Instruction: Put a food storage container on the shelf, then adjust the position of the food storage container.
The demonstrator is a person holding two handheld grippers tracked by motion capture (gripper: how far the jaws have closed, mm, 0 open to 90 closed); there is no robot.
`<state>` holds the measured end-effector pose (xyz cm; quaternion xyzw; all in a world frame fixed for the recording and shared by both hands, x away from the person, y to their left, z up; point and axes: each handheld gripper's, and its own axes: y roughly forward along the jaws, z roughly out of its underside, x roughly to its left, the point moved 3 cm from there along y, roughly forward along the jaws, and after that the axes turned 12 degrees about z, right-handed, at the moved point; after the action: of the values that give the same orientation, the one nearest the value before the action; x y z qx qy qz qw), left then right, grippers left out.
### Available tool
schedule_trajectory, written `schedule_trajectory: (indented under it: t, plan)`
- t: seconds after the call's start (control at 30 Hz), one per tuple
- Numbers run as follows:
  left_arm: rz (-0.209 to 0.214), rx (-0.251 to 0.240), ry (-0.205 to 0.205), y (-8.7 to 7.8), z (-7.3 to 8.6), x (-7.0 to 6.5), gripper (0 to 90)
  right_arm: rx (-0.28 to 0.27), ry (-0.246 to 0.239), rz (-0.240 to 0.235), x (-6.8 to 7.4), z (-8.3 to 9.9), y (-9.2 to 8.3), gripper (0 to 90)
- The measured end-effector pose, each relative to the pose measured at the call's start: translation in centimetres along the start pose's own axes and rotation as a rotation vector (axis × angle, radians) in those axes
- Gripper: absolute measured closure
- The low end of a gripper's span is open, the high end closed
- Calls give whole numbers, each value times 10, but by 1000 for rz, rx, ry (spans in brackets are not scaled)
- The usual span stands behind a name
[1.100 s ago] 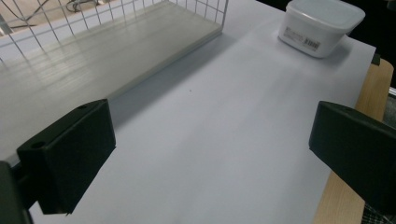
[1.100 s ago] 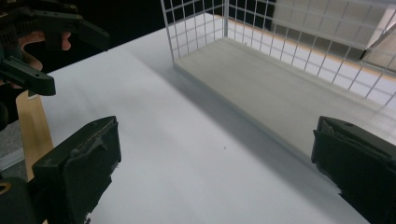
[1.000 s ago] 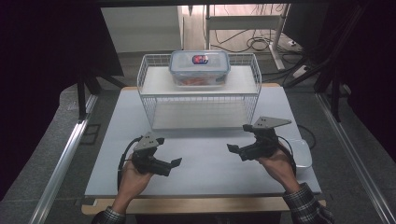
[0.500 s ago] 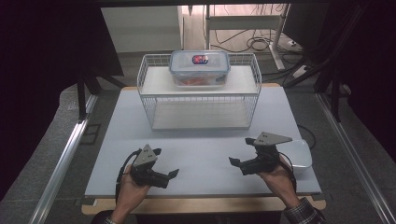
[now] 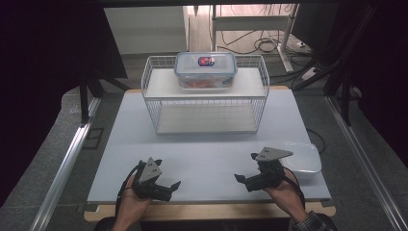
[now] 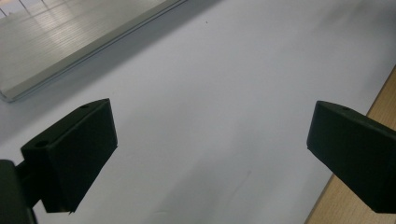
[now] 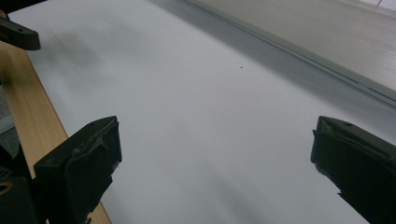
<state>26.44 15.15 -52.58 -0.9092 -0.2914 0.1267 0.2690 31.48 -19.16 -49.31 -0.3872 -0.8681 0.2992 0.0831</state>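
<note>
At the bottom of the high view, the left hand-held gripper (image 5: 174, 185) and right hand-held gripper (image 5: 239, 178) hover released, jaws spread, over the worktop (image 5: 207, 159). A white bowl (image 5: 302, 157) sits lower right; beyond, at upper centre, a lidded container (image 5: 206, 70) tops the wire rack (image 5: 206, 103).
</note>
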Motion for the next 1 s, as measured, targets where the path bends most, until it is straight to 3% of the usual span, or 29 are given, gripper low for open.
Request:
schedule_trajectory:
  t: [0.37,0.53,0.73,0.83,0.9,0.93,0.97,1.0]
  plan:
    - [0,-3,-18,-1,0,2,18,22,32,36,-4,0,-2,0]
    - [-2,-6,-23,-1,0,2,18,17,76,41,-14,-1,-8,0]
    - [-5,-12,-27,-2,0,3,19,20,85,84,-25,-2,-16,3]
    - [-7,-14,-26,-2,0,3,21,34,99,117,-36,0,-20,73]
    - [-7,-11,-26,-2,0,3,21,45,118,161,-48,4,-25,235]
    - [-6,-11,-27,-2,0,3,21,45,118,161,-48,4,-25,235]
    - [-6,-9,-26,-1,1,3,21,50,116,168,-55,6,-30,363]
    - [-6,-9,-26,-1,1,3,21,53,111,179,-59,7,-33,429]
